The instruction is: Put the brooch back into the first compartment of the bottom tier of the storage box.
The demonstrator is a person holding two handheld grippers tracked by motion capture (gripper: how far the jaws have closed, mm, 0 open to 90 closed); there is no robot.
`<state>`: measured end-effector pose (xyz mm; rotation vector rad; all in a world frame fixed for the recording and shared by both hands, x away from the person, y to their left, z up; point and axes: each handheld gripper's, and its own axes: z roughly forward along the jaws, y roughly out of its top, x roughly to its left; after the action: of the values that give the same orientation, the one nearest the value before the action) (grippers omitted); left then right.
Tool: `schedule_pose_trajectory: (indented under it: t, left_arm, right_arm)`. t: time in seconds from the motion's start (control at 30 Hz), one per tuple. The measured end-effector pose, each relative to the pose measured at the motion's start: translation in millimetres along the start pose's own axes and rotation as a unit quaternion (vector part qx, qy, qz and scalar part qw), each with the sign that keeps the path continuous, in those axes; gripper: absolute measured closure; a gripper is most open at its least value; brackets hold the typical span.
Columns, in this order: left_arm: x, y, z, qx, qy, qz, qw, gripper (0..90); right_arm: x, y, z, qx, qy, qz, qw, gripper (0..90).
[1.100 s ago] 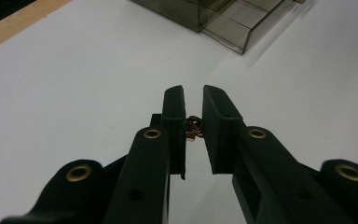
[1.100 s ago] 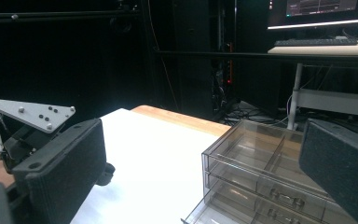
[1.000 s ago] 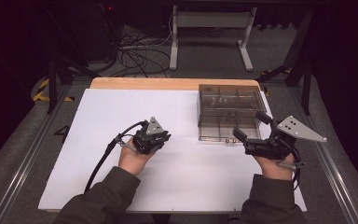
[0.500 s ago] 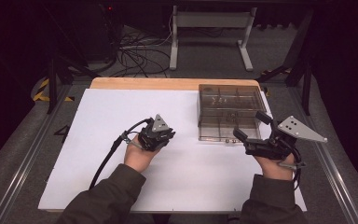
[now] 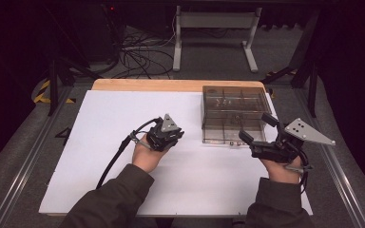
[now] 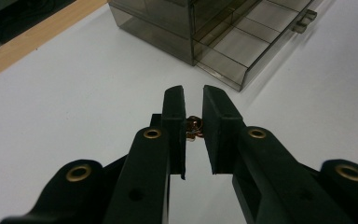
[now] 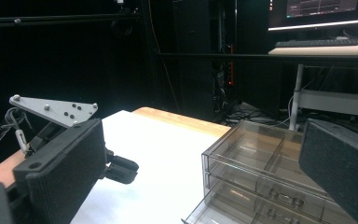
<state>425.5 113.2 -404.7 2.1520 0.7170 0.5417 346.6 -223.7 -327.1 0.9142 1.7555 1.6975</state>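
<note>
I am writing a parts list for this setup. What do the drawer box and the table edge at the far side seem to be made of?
The drawer box looks like smoke-tinted transparent plastic with a glossy finish: its dividers and drawers show through the walls. The far table edge looks like light wood, probably unpainted: it is a warm tan strip beside the matte white table surface, whose own material I cannot tell.

White table top [image 5: 100, 142] with light wood edge, smoky clear drawer box [image 5: 233, 114], black grippers, coppery small piece [image 6: 194, 125]

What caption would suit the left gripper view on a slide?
Left gripper nips a small coppery object above the white table, facing a smoky plastic drawer box with one drawer pulled out.
</note>
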Motion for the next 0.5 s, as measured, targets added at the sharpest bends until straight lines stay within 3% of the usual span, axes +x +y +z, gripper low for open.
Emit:
schedule_pose_trajectory:
  t: [0.5]
  left_arm:
    - [-5.3, 13.5, 9.4, -0.01, -0.003, 0.005, 0.9999, 79.8]
  right_arm:
    - [-1.2, -0.7, -0.9, 0.0, 0.0, 0.002, 1.0, 1.4]
